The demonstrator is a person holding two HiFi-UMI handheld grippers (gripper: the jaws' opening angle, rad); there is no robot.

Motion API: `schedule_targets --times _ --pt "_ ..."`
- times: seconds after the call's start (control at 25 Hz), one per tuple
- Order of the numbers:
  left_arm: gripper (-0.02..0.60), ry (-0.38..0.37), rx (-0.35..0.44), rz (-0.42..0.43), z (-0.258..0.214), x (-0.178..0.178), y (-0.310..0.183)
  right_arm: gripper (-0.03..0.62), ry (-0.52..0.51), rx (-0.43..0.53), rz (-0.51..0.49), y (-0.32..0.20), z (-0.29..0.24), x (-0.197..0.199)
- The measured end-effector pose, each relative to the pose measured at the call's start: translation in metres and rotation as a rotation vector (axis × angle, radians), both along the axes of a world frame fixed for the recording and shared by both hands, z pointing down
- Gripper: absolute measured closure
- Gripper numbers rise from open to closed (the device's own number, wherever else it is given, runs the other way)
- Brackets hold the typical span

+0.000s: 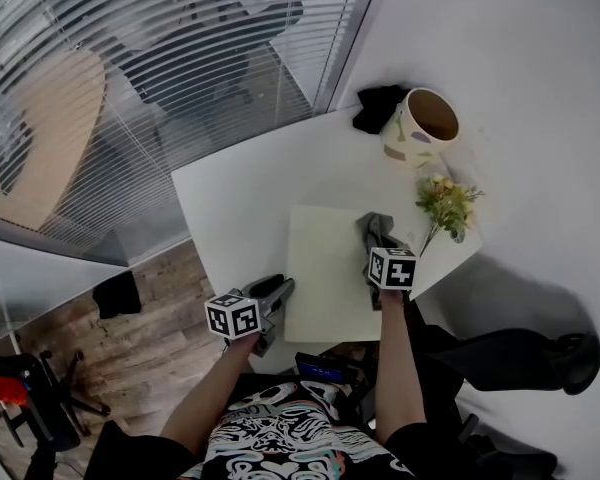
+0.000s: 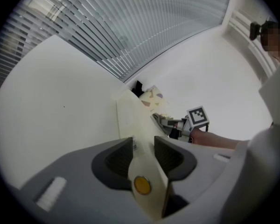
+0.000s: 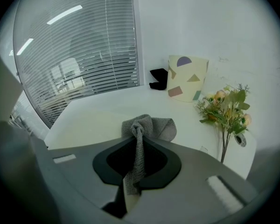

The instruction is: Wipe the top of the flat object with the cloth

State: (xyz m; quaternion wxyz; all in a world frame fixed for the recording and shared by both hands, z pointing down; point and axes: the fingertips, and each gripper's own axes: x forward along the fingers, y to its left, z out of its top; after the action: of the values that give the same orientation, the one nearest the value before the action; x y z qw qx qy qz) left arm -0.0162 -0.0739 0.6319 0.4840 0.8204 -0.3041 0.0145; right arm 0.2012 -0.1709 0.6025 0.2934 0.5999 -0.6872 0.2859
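A cream flat object point(image 1: 325, 263) lies on the white table point(image 1: 240, 198), near its front edge. My left gripper point(image 1: 281, 291) is shut on the object's left edge; in the left gripper view the jaws point(image 2: 143, 146) pinch the cream sheet point(image 2: 128, 113), which has a round yellow stud. My right gripper point(image 1: 378, 244) is shut on a grey cloth point(image 1: 373, 228) that rests bunched on the object's right part. In the right gripper view the cloth point(image 3: 151, 127) runs twisted between the jaws point(image 3: 139, 141), with the cream surface point(image 3: 93, 125) under it.
A cream pot with coloured shapes point(image 1: 420, 126) stands at the table's far right corner beside a black item point(image 1: 378, 106). A small flower bunch point(image 1: 445, 203) lies right of the cloth. Window blinds run along the table's left side, and wooden floor lies below.
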Motion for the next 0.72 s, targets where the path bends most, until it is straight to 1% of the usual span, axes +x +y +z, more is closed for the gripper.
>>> schedule_targets --times 0.24,0.72 --pt "0.382 -0.003 0.003 -0.004 -0.001 -0.001 0.0 0.579 0.02 -0.005 -0.024 0.012 0.0 -0.006" --pt "0.382 -0.01 0.014 -0.014 -0.002 -0.003 0.001 0.579 0.022 -0.004 -0.052 0.031 0.0 -0.014"
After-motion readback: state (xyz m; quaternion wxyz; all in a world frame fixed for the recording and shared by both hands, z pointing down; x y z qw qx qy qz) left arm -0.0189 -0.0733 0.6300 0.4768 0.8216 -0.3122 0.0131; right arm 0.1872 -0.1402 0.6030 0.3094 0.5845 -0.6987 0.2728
